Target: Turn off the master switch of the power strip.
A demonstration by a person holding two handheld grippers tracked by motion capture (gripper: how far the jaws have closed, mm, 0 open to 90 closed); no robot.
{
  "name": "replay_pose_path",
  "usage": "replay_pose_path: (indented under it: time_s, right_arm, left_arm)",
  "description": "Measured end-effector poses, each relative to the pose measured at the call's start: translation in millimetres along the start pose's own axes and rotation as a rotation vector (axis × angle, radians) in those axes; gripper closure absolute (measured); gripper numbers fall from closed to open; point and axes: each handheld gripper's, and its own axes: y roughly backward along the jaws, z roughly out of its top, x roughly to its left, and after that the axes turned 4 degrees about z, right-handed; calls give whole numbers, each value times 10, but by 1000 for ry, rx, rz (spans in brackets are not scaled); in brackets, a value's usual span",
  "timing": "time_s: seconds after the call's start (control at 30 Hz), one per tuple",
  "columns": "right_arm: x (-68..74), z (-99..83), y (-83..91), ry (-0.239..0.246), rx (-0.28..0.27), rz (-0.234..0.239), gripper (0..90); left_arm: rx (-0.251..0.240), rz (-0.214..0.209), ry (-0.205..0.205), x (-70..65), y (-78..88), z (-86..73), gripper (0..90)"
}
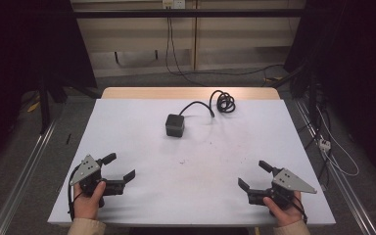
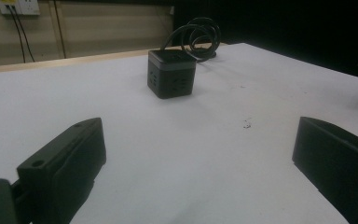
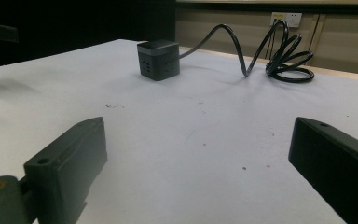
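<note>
- High view is showing us holding both tools low at the near edge of the white table (image 1: pixel 127 127), the left gripper (image 1: pixel 122 169) at about 8 o'clock and the right gripper (image 1: pixel 253 175) at about 4 o'clock — both with jaws spread wide and nothing between them.
- We are seeing the black cube power block (image 1: pixel 175 125) sitting flat at roughly 12 o'clock from the table's middle, well apart from both tools, with its cable (image 1: pixel 196 104) running back to a coil (image 1: pixel 225 102) near the far edge at about 1 o'clock.
- We are judging the block's smooth faces to be the main risk: if we are closing on a corner instead of two flat sides, it is likely to twist or squirt out.
- We are also watching the cable — lifting or dragging the block could be pulling the stiff loop taut, tugging the block askew or sweeping the coil off the far edge.
- Left gripper view is looking along the released jaws toward the block (image 2: pixel 171 73); coming in low from here, a jaw tip could be nudging the block before the jaws are straddling it.
- Right gripper view is showing the arched cable (image 3: pixel 235 44) standing up off the table beside the block (image 3: pixel 158 59); reaching from that side, we could be snagging a jaw in the arch.
</note>
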Motion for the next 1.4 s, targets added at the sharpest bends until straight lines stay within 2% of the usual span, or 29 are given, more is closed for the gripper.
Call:
replay_pose_path:
  time_s: [0.27,0.53,0.9,1.4]
  right_arm:
    - [4,6,2,-1,-2,3,39]
    - [-18,1,29,-9,-8,-6,39]
    - [-41,-8,66,-12,-9,-15,39]
    - [-41,-15,67,-10,-7,-12,40]
  left_arm:
    - [-18,-5,14,1,-1,30,22]
    - [-18,-18,22,-43,-123,99,22]
    - [-10,9,44,-48,-293,169,22]
    - [27,-1,16,-94,-487,229,24]
